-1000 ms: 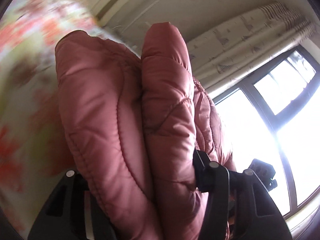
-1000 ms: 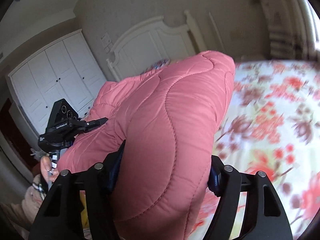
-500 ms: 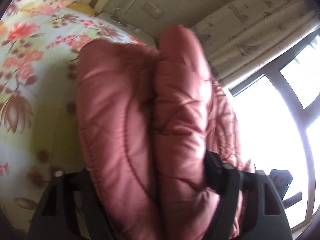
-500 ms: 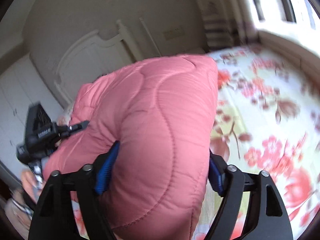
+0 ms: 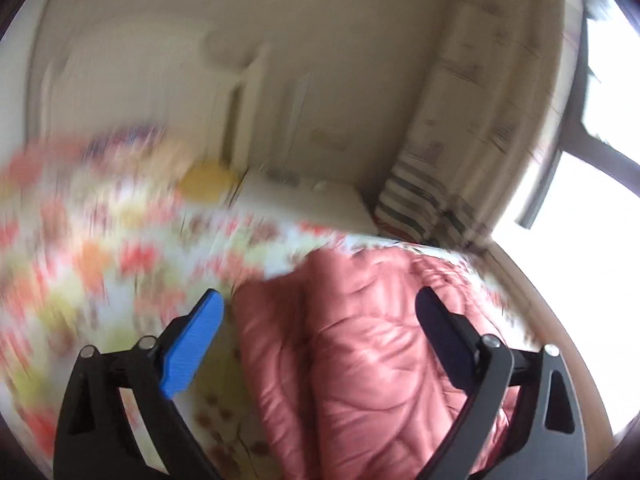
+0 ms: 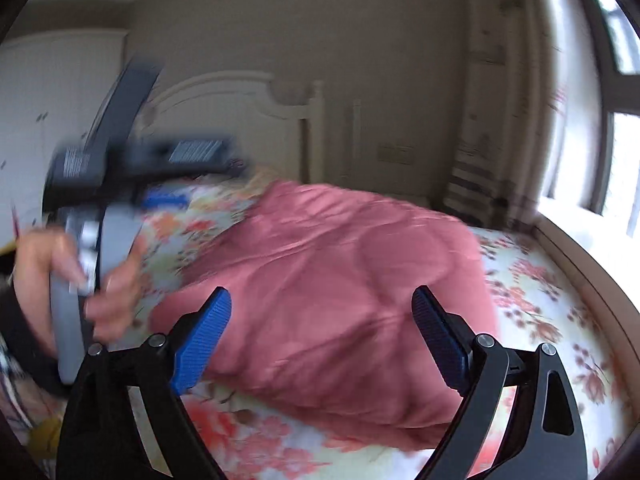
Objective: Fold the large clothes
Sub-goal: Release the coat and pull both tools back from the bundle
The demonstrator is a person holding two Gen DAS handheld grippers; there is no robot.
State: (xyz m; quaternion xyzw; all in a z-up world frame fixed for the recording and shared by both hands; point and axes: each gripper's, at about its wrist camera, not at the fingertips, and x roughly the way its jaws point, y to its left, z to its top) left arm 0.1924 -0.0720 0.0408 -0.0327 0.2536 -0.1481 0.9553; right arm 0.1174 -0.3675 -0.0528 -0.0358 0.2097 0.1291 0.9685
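1. Left wrist view: the left tool (image 5: 318, 312) is standing spread wide and its jaws are opening further; the blue pad (image 5: 192, 344) on the view's left and the dark pad on the right are both touching nothing.
2. Left wrist view: the pink quilted jacket (image 5: 360, 360) is lying on the floral bed sheet (image 5: 100, 264) below and beyond the left tool. It is showing through the gap between the pads, nearer the right pad, but is not being pinched.
3. Left wrist view: heavy motion blur is smearing the sheet to the tool's left. Ahead of the tool a yellow thing (image 5: 208, 184) is sitting at the far edge of the bed, too blurred to identify. A striped curtain (image 5: 424, 204) and a bright window (image 5: 600, 160) are standing ahead to the right.
4. Right wrist view: the right tool (image 6: 322, 308) is also standing spread, jaws opening, with both blue pads (image 6: 202, 340) clear of the fabric.
5. Right wrist view: the jacket is lying bunched on the bed just ahead of and under the right tool, framed by the gap and not gripped.
6. Right wrist view: to the tool's left a hand (image 6: 80, 280) is gripping the grey handle of the left tool, which is blurred and raised above the sheet beside the jacket.
7. Right wrist view: a white headboard (image 6: 240, 120) is standing ahead beyond the jacket, and a white wardrobe (image 6: 48, 100) is standing far left.
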